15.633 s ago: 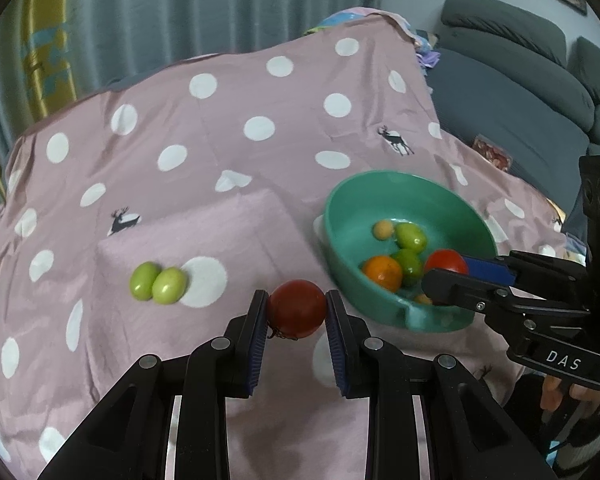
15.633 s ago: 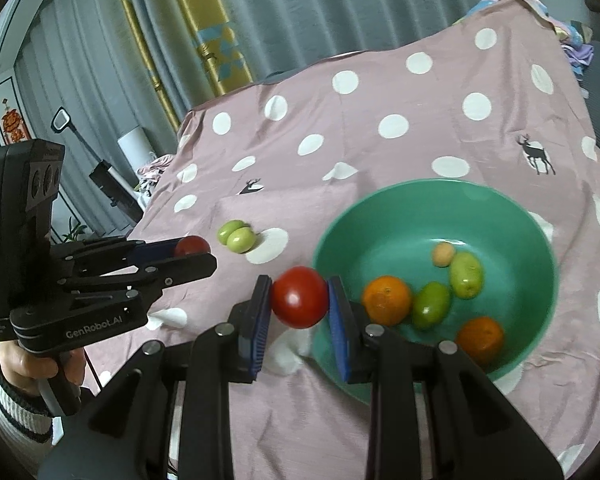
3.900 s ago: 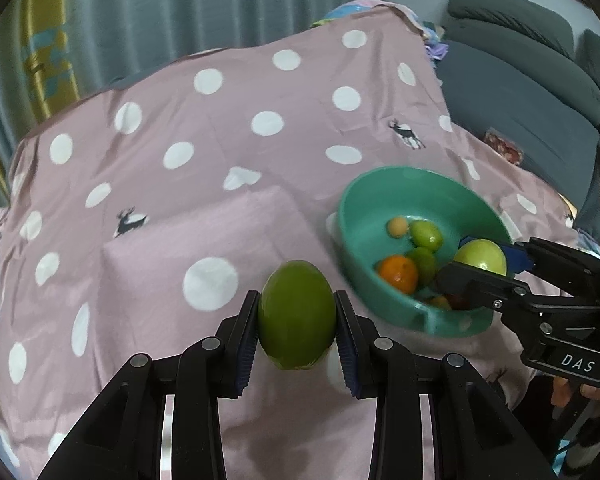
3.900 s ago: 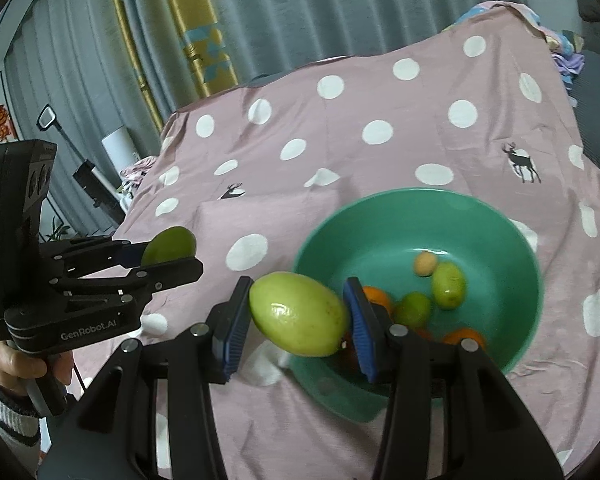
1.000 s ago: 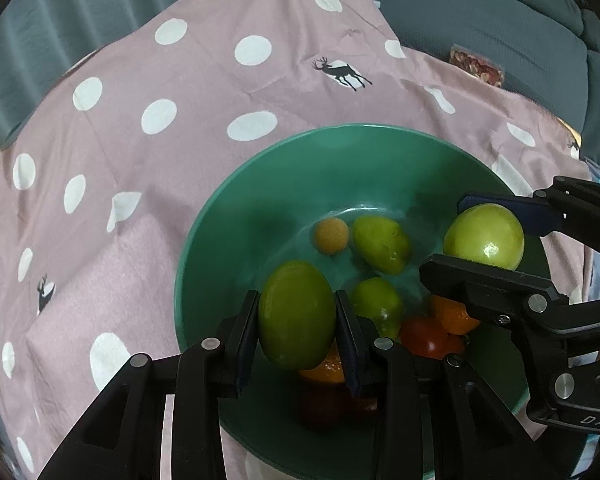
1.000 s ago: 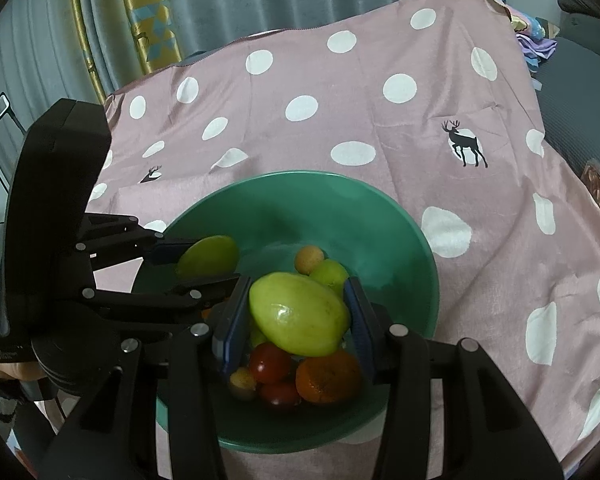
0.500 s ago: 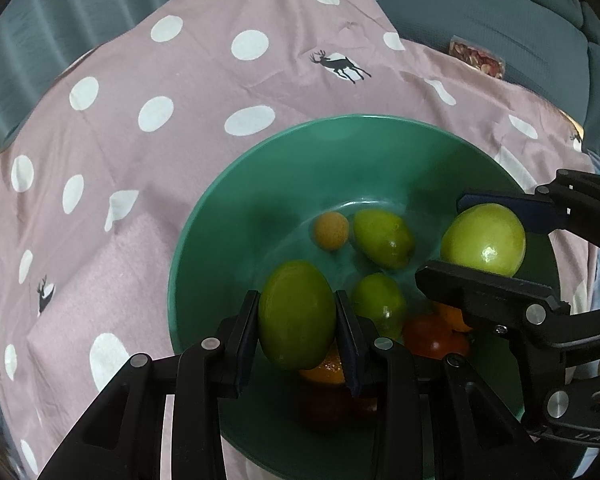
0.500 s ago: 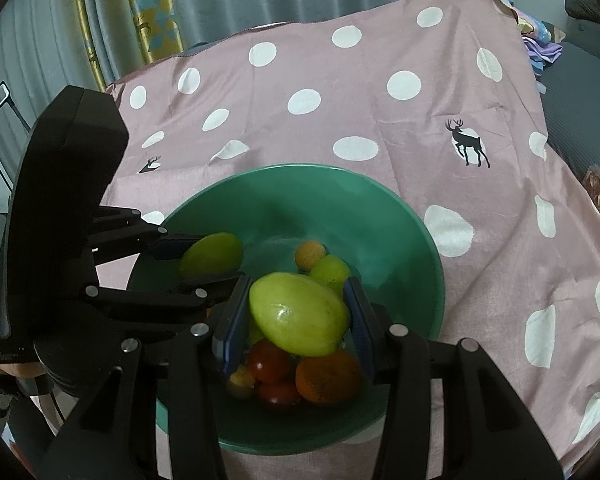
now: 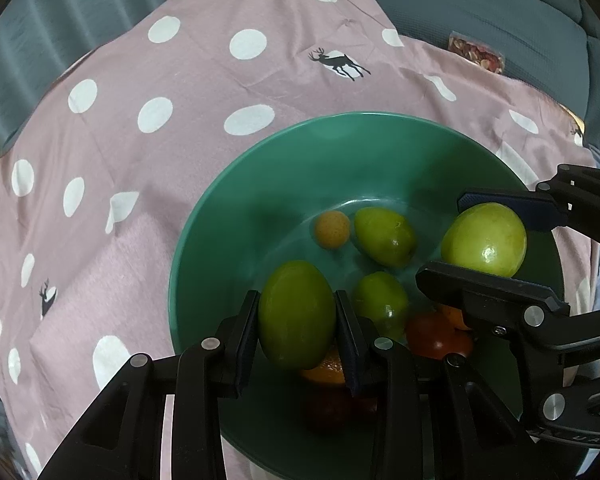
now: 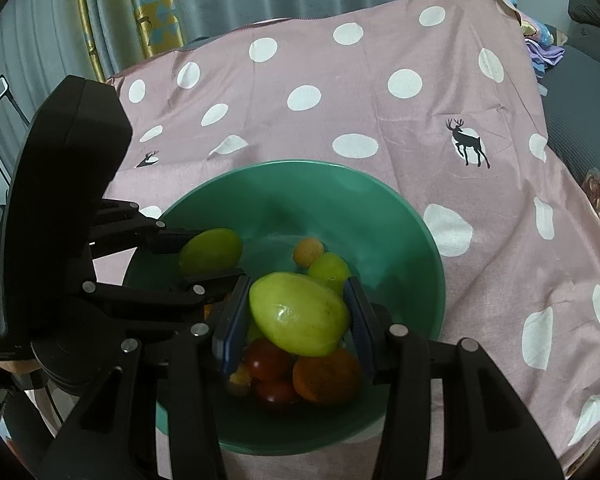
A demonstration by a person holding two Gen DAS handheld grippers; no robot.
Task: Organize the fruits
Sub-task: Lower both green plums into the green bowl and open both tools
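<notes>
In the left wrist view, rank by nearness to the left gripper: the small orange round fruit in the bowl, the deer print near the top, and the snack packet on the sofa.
From the left gripper, which holds a dark green fruit:
1. Small orange round fruit, in the green bowl, just beyond the jaws.
2. Deer print, on the pink cloth past the bowl's far rim.
3. Snack packet, on the grey sofa, upper right.

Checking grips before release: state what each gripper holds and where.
Left gripper: darker green fruit, clamped across its sides. Right gripper: lighter green fruit, clamped at its ends.
</notes>
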